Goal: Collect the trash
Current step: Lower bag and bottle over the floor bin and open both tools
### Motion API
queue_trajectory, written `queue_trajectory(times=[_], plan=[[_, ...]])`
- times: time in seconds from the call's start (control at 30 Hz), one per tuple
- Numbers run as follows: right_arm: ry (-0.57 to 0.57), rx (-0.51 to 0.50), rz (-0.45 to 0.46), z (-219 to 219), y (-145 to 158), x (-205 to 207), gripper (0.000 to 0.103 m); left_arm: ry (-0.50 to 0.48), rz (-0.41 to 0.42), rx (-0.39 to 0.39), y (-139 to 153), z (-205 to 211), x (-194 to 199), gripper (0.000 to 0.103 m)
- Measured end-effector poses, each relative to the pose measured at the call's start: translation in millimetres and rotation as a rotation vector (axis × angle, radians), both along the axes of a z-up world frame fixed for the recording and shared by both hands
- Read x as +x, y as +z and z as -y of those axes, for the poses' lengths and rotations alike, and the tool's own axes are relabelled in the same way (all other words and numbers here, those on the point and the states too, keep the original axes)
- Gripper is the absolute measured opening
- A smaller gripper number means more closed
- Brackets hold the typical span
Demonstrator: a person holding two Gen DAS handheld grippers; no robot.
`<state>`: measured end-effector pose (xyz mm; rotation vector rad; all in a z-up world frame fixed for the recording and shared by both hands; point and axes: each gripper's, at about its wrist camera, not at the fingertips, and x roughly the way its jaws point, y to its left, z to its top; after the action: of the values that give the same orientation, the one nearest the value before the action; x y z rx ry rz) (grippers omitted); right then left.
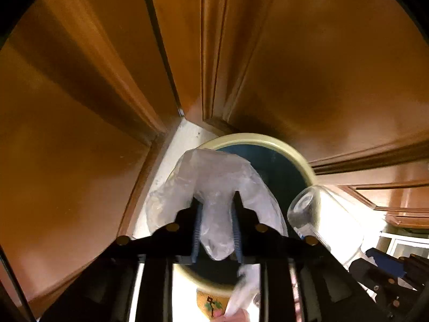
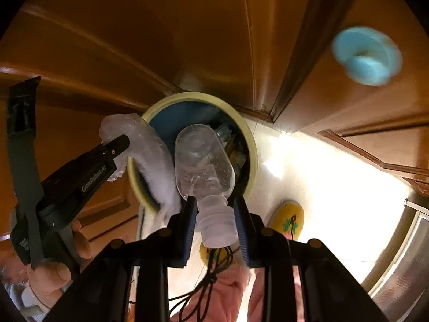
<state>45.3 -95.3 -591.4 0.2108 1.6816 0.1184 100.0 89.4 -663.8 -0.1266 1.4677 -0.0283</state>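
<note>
Both my grippers hang nose-down over the trash bin [image 2: 253, 158], its mouth just beyond my fingertips. My left gripper [image 1: 215, 209] has its jaws set narrow with the crumpled plastic bag [image 1: 214, 185] between them; whether the pads press on it, I cannot tell. The bag drapes over the bin's near rim, partly outside. My right gripper [image 2: 214, 212] is clamped on the capped neck of the clear bottle [image 2: 202, 161], its body pointing into the bin. I judge I should centre both over the opening before letting go, bag first.
</note>
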Motion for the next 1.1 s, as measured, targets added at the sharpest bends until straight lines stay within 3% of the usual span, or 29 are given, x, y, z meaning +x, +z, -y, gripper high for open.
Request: queue_trajectory(times=[0.03,0.1,0.2,0.37,0.63,0.83,1.03,1.1], plan=[[0.000,-0.007,-0.004,-1,-9,3,0.029,-0.009,-0.012,0.005,-8,2,5,0.032],[0.000,-0.005,-0.021,-5,-21,9,0.029,-0.031,-0.022,0.018,-18,6,19,0.053],[-0.008,-0.008,-0.034,-10,-36,11,0.030,-0.051,0.002,0.065,-19,8,13,0.064],[-0.001,0.026,-0.055,-11,-38,1,0.044,-0.038,-0.010,0.070,-14,8,4,0.065],[0.016,0.056,-0.058,-3,-16,-20,0.044,0.009,-0.025,0.073,11,-2,-33,0.065],[0.004,0.076,-0.040,5,38,-34,0.044,0.034,-0.011,0.059,69,-8,-61,0.065],[0.012,0.102,0.015,9,123,-44,0.044,0.013,0.047,0.014,173,0,-78,0.066],[0.010,0.114,0.044,10,162,-46,0.044,0.002,0.083,0.004,217,5,-84,0.073]])
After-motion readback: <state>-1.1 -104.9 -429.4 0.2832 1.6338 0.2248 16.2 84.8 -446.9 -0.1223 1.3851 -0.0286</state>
